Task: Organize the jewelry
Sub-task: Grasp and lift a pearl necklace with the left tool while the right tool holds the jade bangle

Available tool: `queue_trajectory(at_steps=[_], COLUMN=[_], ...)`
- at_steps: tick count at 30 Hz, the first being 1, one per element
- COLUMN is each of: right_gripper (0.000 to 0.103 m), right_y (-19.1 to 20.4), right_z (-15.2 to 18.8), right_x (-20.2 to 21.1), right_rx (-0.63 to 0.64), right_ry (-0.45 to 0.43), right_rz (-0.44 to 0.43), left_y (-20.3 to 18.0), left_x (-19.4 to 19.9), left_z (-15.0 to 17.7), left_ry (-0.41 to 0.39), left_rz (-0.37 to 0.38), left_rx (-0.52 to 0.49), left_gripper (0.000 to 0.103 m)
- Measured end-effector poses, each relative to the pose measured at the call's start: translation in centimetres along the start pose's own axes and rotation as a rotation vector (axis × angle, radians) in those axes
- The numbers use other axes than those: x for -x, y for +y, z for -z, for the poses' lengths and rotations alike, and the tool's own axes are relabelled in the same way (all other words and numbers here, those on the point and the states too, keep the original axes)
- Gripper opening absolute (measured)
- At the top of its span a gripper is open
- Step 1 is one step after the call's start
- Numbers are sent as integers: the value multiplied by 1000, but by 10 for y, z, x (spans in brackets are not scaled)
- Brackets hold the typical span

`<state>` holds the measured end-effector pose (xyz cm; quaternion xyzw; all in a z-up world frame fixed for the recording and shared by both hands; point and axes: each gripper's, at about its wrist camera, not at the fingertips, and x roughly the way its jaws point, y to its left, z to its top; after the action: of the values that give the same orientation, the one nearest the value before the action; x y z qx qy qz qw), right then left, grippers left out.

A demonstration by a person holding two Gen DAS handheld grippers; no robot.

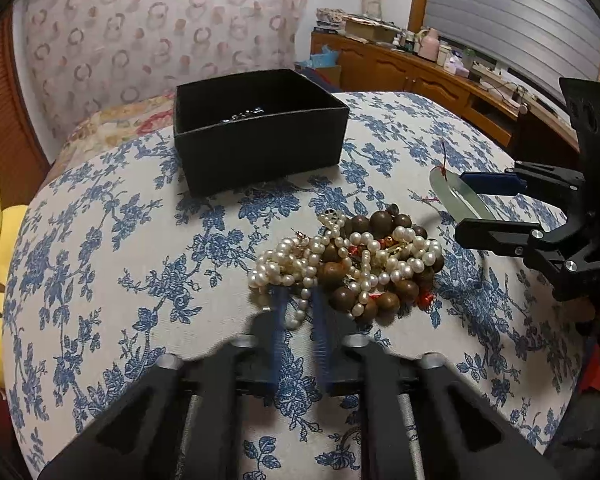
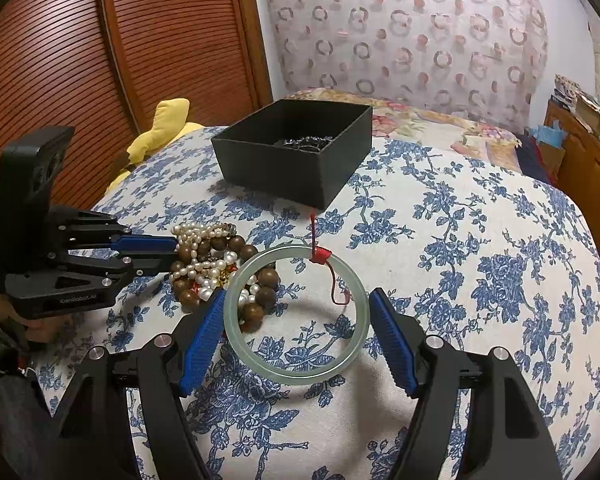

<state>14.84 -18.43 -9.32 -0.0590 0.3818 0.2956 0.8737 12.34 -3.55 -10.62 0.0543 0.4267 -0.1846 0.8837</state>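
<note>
A tangled pile of pearl strands [image 1: 284, 268] and brown wooden beads [image 1: 380, 220] lies on the blue-flowered cloth; it also shows in the right wrist view [image 2: 216, 264]. My left gripper [image 1: 298, 304] is nearly shut around a pearl strand at the pile's near edge. A pale green jade bangle [image 2: 296, 368] with a red cord [image 2: 320, 256] lies flat between the fingers of my right gripper [image 2: 296, 300], which is open. The bangle also shows in the left wrist view [image 1: 456, 192]. A black open box [image 1: 260, 136] stands beyond, with dark jewelry inside [image 2: 306, 142].
A yellow plush toy [image 2: 160, 128] lies at the left edge of the cushion. A patterned pillow [image 2: 412, 20] stands behind the box. A wooden sideboard [image 1: 420, 76] with clutter is at the right, and a louvred wooden door [image 2: 100, 40] at the left.
</note>
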Motion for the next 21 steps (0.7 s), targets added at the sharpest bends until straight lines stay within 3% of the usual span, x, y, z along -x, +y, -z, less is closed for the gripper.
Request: queue_trajectory(at_steps=[8, 21], right_gripper=[74, 74], right_y=[2, 16], right_z=[1, -6], right_x=[8, 34], right_rx=[-2, 16], right_ry=[-17, -96], right_rz=[14, 24], left_y=[-4, -8], left_x=[35, 105], left_z=[-10, -56], left_ry=[-97, -283], left_rz=[13, 5], left_rx=[9, 7], left_gripper=[4, 4])
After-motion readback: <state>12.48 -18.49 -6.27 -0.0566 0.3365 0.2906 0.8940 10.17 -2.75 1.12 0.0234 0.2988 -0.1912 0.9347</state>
